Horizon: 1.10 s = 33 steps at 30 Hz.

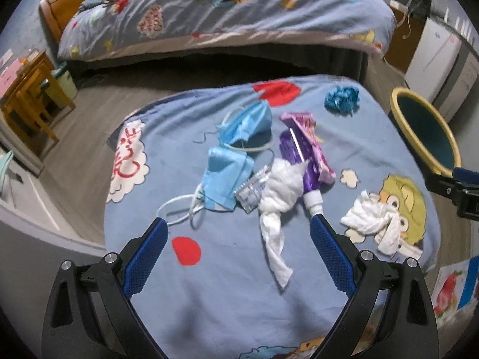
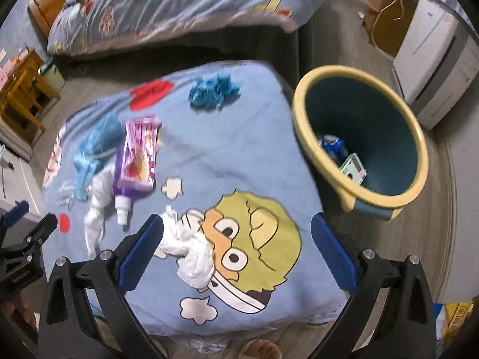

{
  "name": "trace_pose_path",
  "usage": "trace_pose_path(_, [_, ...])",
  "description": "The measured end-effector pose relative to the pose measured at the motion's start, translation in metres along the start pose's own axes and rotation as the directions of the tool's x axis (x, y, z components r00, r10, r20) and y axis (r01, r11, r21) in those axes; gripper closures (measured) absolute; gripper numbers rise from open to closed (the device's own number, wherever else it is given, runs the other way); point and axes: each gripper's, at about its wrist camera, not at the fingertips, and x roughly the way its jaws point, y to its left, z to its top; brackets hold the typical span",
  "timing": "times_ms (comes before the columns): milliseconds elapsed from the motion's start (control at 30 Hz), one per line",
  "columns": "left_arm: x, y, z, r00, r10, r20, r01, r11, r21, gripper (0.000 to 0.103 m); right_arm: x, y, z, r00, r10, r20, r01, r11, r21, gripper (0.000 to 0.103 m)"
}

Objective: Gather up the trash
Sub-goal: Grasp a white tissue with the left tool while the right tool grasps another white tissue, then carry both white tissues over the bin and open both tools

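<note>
The bedsheet (image 1: pixel 227 299) is matt printed cloth. On it, the purple wrapper (image 2: pixel 139 157) gleams glossy (plastic film), beside soft crumpled tissue (image 1: pixel 280 187).

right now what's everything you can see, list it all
face masks: 2, light blue, left on the cover
tissue wads: 2, white, centre and near right
purple wrapper: 1, centre
purple tube: 1, white cap, under the wrapper
blister pack: 1, clear, between mask and tissue
blue crumple: 1, far edge
cover: 1, blue cartoon print, under all trash
bin: 1, yellow rim, teal inside, right; some trash inside
bed: 1, behind
left claw: open, empty
right claw: open, over near tissue
</note>
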Motion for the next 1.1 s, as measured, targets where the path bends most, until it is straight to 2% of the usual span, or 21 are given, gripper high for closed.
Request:
trace_pose_path(200, [0.027, -0.013, -0.003, 0.997, 0.026, -0.074, -0.021, 0.997, 0.068, 0.008, 0.026, 0.007, -0.005, 0.995, 0.029, -0.096, -0.031, 0.999, -0.022, 0.010])
trace_pose_path(300, [0.038, -0.016, -0.004, 0.995, 0.020, -0.097, -0.013, 0.997, 0.080, 0.008, 0.035, 0.010, -0.006, 0.989, 0.069, -0.134, -0.071, 0.997, -0.007, 0.018])
trace_pose_path(400, [0.048, -0.018, -0.006, 0.992, 0.019, -0.126, -0.008, 0.996, 0.088, 0.012, 0.046, 0.019, -0.008, 0.980, 0.095, -0.177, -0.101, 0.995, -0.027, 0.032])
trace_pose_path(500, [0.057, -0.020, -0.008, 0.986, -0.004, -0.165, 0.019, 0.996, 0.091, 0.032, 0.059, 0.027, -0.013, 0.966, 0.121, -0.229, -0.134, 0.990, -0.042, 0.044])
trace_pose_path(667, [0.064, -0.024, -0.012, 0.979, -0.037, -0.199, 0.060, 0.992, 0.109, 0.063, 0.072, 0.035, -0.018, 0.952, 0.120, -0.281, -0.145, 0.987, -0.070, 0.078])
trace_pose_path(733, [0.066, -0.027, -0.013, 0.977, -0.044, -0.209, 0.070, 0.990, 0.121, 0.086, 0.071, 0.037, -0.016, 0.956, 0.120, -0.269, -0.147, 0.986, -0.083, 0.085])
trace_pose_path(800, [0.064, -0.029, -0.013, 0.979, -0.049, -0.200, 0.077, 0.988, 0.132, 0.097, 0.067, 0.038, -0.013, 0.961, 0.122, -0.248, -0.148, 0.985, -0.088, 0.086])
trace_pose_path(933, [0.041, -0.027, -0.004, 0.993, -0.071, -0.098, 0.082, 0.990, 0.113, 0.098, 0.050, 0.030, -0.004, 0.974, 0.139, -0.181, -0.151, 0.987, -0.055, 0.088])
trace_pose_path(1100, [0.019, -0.021, 0.005, 0.994, -0.106, -0.012, 0.106, 0.992, 0.071, 0.098, 0.026, 0.016, 0.010, 0.985, 0.147, -0.095, -0.150, 0.989, -0.016, 0.088])
